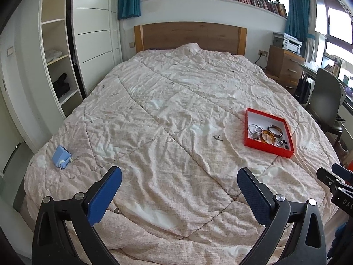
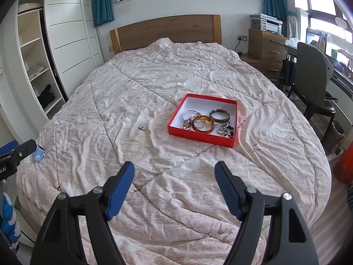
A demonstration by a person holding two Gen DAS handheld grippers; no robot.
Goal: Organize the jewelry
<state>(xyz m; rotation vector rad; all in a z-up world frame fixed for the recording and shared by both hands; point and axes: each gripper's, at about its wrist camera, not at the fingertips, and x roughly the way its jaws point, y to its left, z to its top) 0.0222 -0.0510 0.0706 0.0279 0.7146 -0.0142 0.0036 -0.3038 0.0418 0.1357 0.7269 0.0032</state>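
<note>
Presumably for easy access, the red tray sits flat on the quilt, centre frame in the right view, holding amber bangle, dark bangle and rings. Right gripper and left gripper gape wide, empty. Only the left view shows the blue box whole, lower left.

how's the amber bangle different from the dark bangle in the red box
The amber bangle is translucent orange-gold; the dark bangle is grey-brown and opaque-looking. The amber bangle lies nearer the front edge of the red box, the dark bangle further back and to the right. Thinner silver rings show inside the amber bangle's loop, while the dark bangle's loop shows only white box floor. Both lie flat and look similar in size.
</note>
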